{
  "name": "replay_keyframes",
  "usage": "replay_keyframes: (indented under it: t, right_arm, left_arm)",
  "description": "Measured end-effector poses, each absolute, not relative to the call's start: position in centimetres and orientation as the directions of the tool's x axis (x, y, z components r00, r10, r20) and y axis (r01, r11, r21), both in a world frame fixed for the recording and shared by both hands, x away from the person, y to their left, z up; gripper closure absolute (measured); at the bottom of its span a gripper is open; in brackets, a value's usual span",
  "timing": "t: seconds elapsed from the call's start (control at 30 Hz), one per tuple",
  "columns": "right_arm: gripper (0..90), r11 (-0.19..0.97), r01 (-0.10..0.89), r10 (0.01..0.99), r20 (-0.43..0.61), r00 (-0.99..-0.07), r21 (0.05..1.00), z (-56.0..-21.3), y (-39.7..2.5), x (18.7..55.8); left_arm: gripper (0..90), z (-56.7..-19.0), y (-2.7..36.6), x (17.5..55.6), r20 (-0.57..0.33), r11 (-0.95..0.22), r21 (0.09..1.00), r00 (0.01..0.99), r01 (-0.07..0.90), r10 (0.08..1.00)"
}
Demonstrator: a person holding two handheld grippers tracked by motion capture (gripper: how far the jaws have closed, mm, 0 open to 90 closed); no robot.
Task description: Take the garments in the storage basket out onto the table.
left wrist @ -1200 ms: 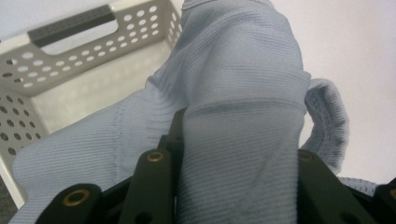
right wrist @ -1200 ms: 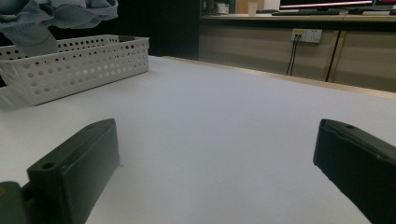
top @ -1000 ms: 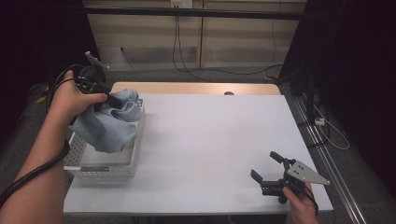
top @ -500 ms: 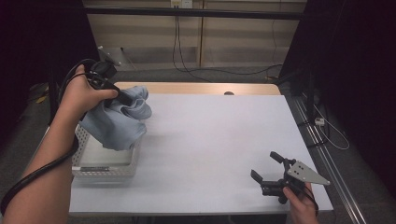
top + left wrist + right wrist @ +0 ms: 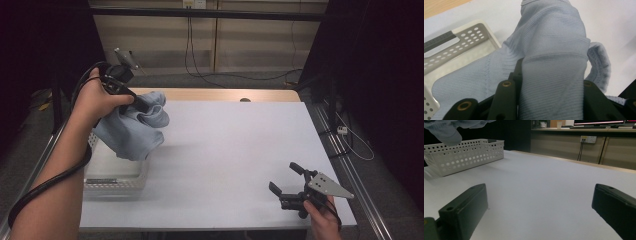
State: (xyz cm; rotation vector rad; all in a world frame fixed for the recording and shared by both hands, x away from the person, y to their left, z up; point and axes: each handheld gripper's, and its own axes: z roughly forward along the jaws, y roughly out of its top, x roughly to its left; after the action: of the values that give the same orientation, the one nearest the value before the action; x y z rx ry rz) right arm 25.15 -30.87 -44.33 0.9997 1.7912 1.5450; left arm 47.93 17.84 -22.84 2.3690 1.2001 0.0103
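the left claw (image 5: 142, 106) is clamped on a bunched fold of the pale blue knit cloth (image 5: 132, 129), which hangs at about ten o'clock over the white perforated basket (image 5: 116, 176). it looks light, limp and stretchy, so a thick gathered fold probably grips best. the right claw (image 5: 287, 184) rests spread apart on the tabletop (image 5: 235, 150) at five o'clock.

High view looks down; both gripper views share the basket (image 5: 464, 155).

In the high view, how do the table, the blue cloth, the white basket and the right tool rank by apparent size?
1. table
2. blue cloth and white basket: similar; the cloth hides part of the basket and hangs nearer the camera, so unranked
3. right tool
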Motion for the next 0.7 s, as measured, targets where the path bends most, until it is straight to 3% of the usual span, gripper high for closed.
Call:
replay_keyframes:
  t: [0.7]
  right_arm:
    - [0.2, 0.052, 0.171, 0.825, 0.054, -0.562, 0.984, -44.3, -30.9, 25.1]
  left_arm:
    - [65.8, -22.3, 14.9, 47.6, -0.215, -0.535, 0.441, 0.663, 0.721, 0.717]
